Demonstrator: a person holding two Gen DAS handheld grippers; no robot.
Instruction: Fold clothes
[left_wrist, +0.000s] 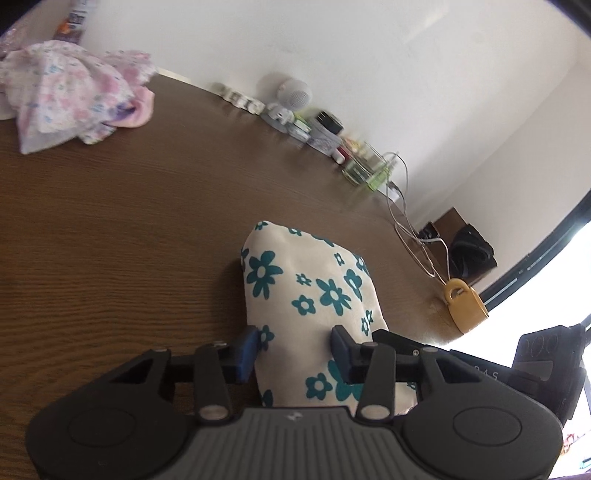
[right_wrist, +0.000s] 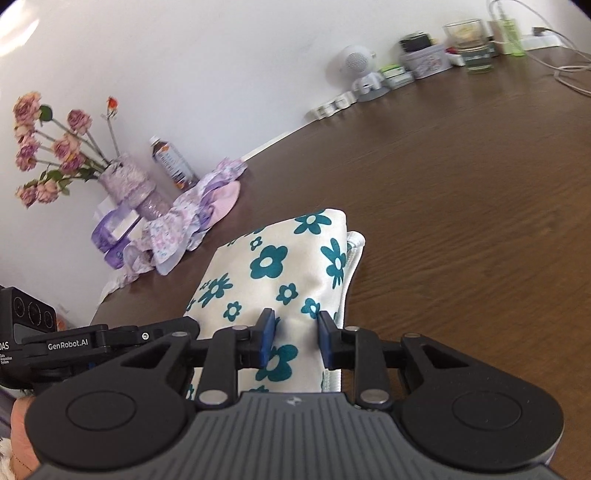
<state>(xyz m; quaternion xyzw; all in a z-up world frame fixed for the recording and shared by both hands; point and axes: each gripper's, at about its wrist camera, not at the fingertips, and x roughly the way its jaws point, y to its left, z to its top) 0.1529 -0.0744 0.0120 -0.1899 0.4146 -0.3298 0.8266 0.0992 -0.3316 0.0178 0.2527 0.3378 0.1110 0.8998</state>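
Observation:
A cream cloth with teal flowers (left_wrist: 306, 280) lies folded on the brown wooden table (left_wrist: 110, 221). Its near end rises between the blue pads of my left gripper (left_wrist: 297, 347), which is shut on it with the jaws held fairly wide by the bulk. In the right wrist view the same cloth (right_wrist: 273, 266) shows a white ribbed hem along its right side. My right gripper (right_wrist: 295, 339) is shut on its near edge, and the fabric creases between the pads. Both grippers sit side by side at that end.
A crumpled pile of pink floral clothes (left_wrist: 66, 96) (right_wrist: 184, 225) lies at the far left beside a vase of flowers (right_wrist: 125, 181) and a bottle (right_wrist: 171, 162). Small jars and boxes (right_wrist: 424, 62) line the wall. A yellow mug (left_wrist: 465, 302) and cables (left_wrist: 406, 229) are at the right edge.

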